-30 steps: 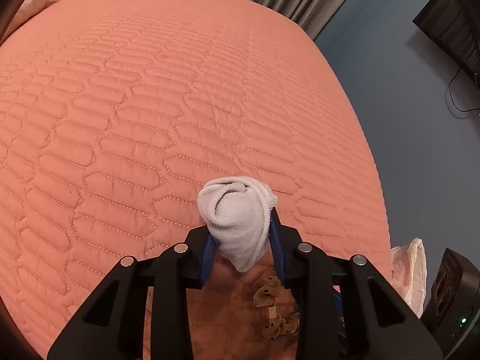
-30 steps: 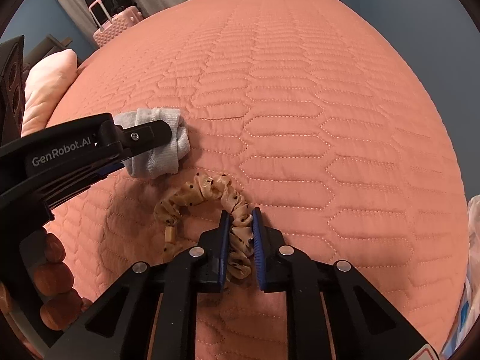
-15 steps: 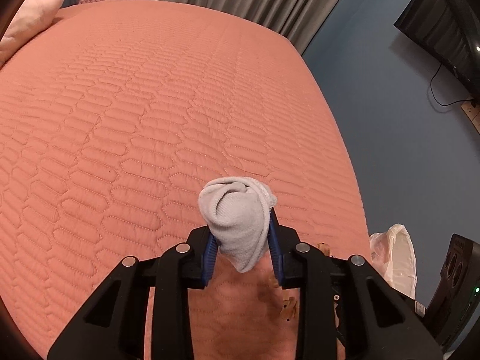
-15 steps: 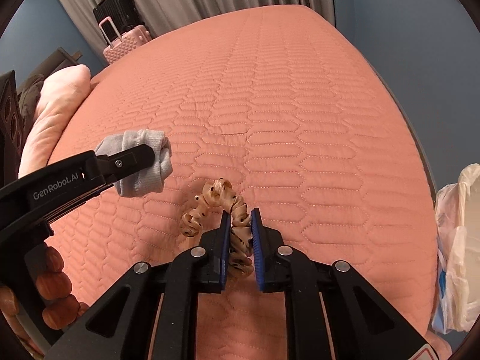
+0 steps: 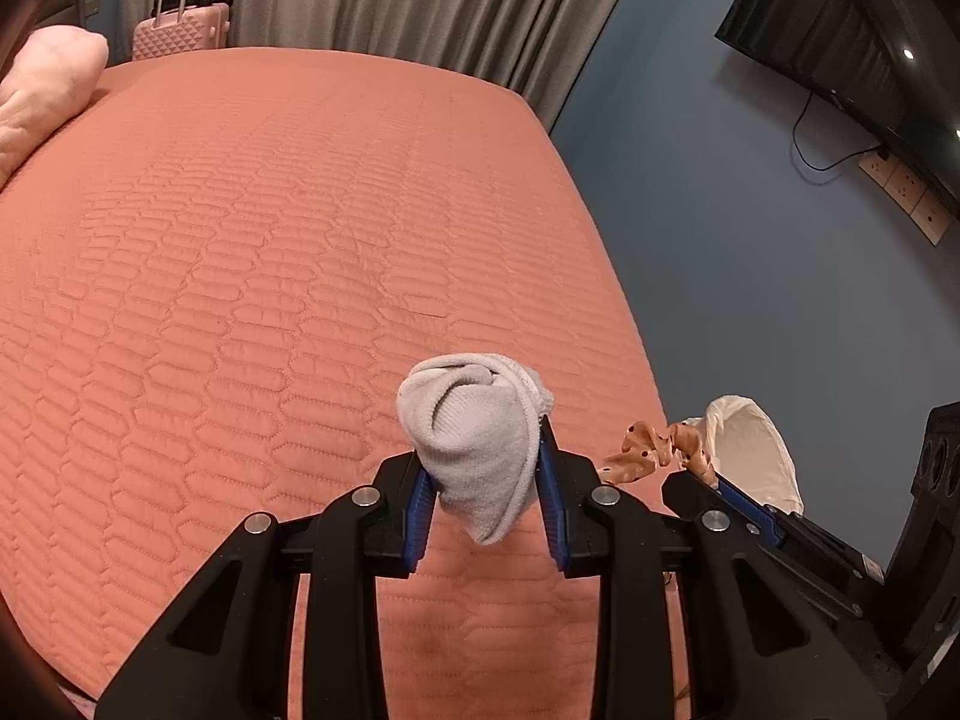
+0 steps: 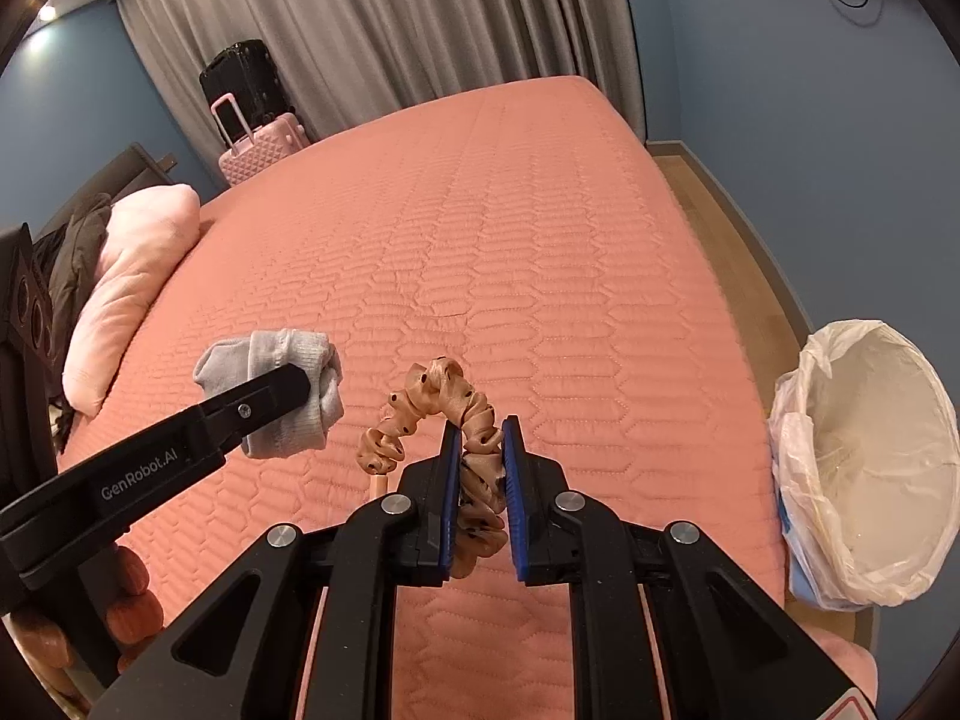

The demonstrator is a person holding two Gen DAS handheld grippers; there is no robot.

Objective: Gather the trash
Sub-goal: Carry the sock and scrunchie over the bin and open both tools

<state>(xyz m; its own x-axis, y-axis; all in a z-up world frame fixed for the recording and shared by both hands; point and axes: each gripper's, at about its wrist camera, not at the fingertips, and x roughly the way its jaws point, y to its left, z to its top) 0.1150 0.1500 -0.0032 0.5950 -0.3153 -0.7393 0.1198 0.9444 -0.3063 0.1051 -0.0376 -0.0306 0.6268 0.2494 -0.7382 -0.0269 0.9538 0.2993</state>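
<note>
- Above the wide bed with the salmon-orange quilted cover [image 5: 288, 276], both black tongs with blue pads hang in the air, each with something clamped between its pads.
- The left tongs [image 5: 486, 486] are clenched on a rolled light-grey knitted sock [image 5: 474, 432]; the roll sticks up past the pads and its narrow end droops below them, clear of the cover.
- In the right wrist view the same grey sock [image 6: 282, 396] shows at the tip of the left tongs [image 6: 282, 396], to the left of the right tongs [image 6: 480, 480].
- The right tongs grip a beige satin scrunchie-covered headband with dark dots [image 6: 456, 420]; its arc curves up and to the left from the pads, and its free end hangs clear of the cover.
- A bin lined with a white plastic bag [image 6: 864, 456] stands on the floor just beside the bed's right edge, open at the top.
- A pale pink pillow [image 6: 132, 294] lies at the far left of the bed.
- A pink hard-shell suitcase [image 6: 258, 144] stands beyond the bed, before the grey curtains [image 6: 384, 24].
- A black flat screen [image 5: 840, 30] hangs on the blue wall.
</note>
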